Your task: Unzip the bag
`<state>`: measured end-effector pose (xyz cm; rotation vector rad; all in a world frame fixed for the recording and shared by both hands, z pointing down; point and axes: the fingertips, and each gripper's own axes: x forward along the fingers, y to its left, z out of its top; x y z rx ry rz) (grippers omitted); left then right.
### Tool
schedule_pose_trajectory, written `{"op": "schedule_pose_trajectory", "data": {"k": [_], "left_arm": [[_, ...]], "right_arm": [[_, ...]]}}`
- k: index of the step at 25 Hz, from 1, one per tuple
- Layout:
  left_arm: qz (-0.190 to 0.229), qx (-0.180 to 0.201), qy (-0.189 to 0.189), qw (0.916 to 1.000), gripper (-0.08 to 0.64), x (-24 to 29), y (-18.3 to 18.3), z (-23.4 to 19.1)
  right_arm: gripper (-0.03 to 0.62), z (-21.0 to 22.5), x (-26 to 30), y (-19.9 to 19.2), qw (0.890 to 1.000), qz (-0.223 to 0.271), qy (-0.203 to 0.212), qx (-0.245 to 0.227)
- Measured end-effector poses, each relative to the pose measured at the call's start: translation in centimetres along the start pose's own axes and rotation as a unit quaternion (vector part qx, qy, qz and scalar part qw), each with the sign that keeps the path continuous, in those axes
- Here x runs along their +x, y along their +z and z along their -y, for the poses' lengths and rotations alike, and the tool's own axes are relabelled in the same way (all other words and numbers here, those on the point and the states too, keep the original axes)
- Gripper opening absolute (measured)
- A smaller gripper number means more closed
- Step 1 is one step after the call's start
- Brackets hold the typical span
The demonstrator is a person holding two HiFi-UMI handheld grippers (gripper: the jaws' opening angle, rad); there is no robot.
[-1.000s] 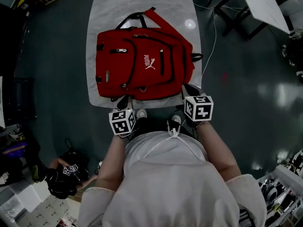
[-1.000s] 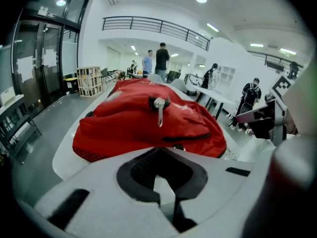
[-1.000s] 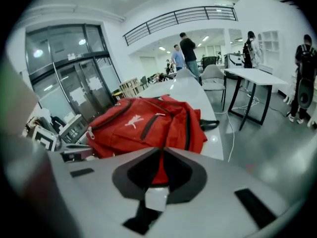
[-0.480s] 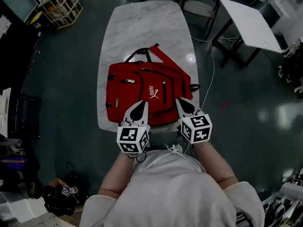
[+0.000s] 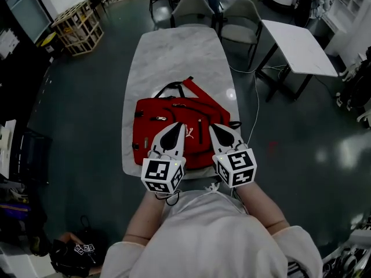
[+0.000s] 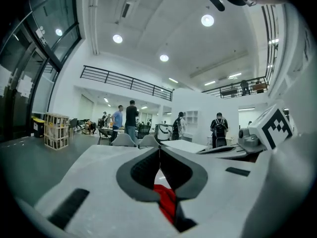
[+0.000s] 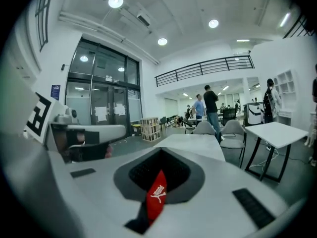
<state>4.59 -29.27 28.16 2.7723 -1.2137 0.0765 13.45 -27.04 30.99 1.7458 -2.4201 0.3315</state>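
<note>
Our left claw (image 5: 175,126) hovers empty, jaws together, over the red bag (image 5: 194,116), which lies flat and zipped on the surface (image 5: 174,57). Our right claw (image 5: 213,127) is likewise closed. The zipper pulls are small, so descending closed we risk missing them or shoving the bag.

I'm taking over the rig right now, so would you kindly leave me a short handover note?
Left gripper: fingers shut, empty, above the near half of the red backpack.
Right gripper: fingers shut, empty, alongside over the same bag.
The backpack lies flat on the marble table.
Done: nothing yet; the zips look closed.
Left: open a gripper, take a zip pull, draw it along.
</note>
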Motion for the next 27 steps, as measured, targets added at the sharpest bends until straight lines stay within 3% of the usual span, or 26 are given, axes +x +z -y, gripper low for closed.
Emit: {"op": "schedule_pose_trajectory", "data": {"k": [27], "left_arm": [[0.000,-0.002,-0.006,1.0000,0.021,-0.1,-0.4,1.5]], "right_arm": [[0.026,-0.5,-0.3,-1.2,1.000,-0.006,0.005,0.001]]}}
